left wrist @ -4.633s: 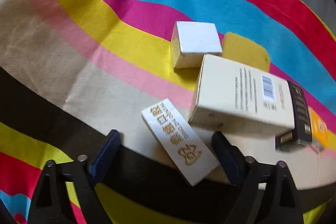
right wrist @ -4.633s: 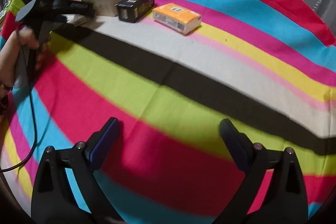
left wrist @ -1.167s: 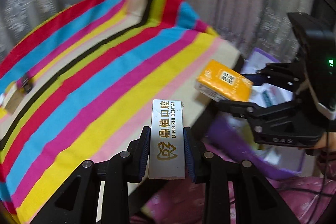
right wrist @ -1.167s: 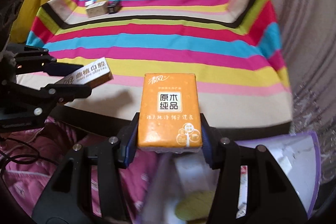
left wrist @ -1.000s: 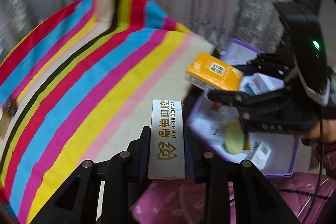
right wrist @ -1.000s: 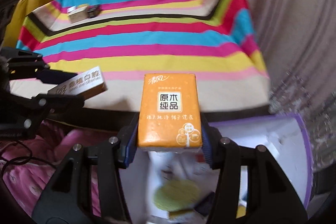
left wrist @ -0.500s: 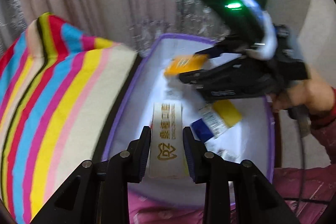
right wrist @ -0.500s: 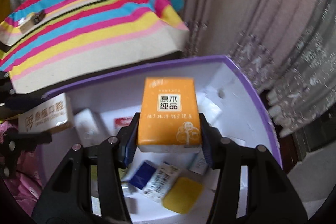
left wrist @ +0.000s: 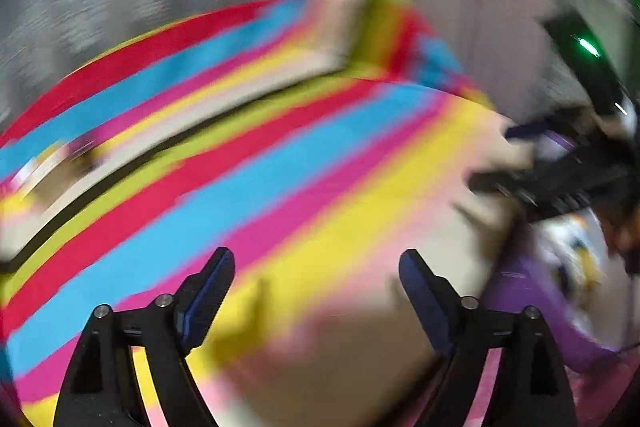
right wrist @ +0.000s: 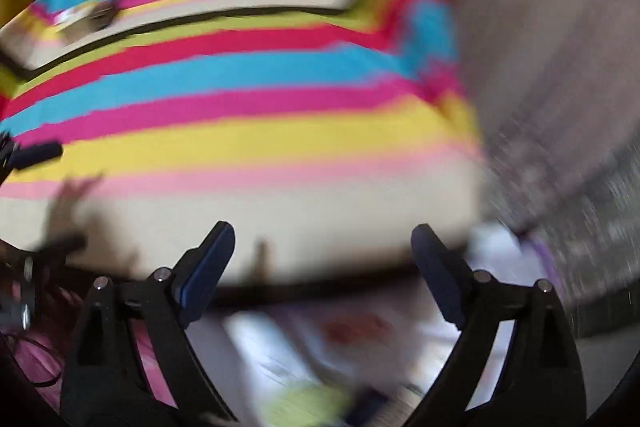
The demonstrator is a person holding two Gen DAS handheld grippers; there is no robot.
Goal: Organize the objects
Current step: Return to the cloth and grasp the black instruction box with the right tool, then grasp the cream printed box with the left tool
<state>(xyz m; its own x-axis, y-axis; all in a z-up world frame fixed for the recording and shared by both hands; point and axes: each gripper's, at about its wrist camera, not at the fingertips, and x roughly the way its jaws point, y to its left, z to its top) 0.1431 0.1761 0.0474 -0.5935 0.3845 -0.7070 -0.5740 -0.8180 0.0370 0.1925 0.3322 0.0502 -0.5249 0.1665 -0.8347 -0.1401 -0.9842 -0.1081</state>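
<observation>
Both views are smeared by motion, so only broad shapes read. The landmark is the bench [left wrist: 280, 155], draped in a cloth striped red, blue, magenta, yellow, pink, cream, black and lime, the stripes running across its top and folding down over the far corner.

In the left wrist view the left gripper [left wrist: 316, 267] hangs over the near yellow and cream stripes of the bench, its jaws opening, spread wide with only cloth showing between them. To the right of the bench's near edge lies a purple-rimmed box [left wrist: 520, 275] with a white inside; what lies in it is too blurred to name. Above that box the right gripper [left wrist: 560, 171] shows as a dark shape with a green light behind it.

In the right wrist view the right gripper [right wrist: 322, 243] is over the bench's near edge, jaws opening and empty, with the box's pale blurred contents [right wrist: 340, 347] below. At the bench's far left corner sit a few small boxes [right wrist: 88, 13], indistinct. Grey patterned curtains [right wrist: 560, 67] hang behind and to the right of the bench.
</observation>
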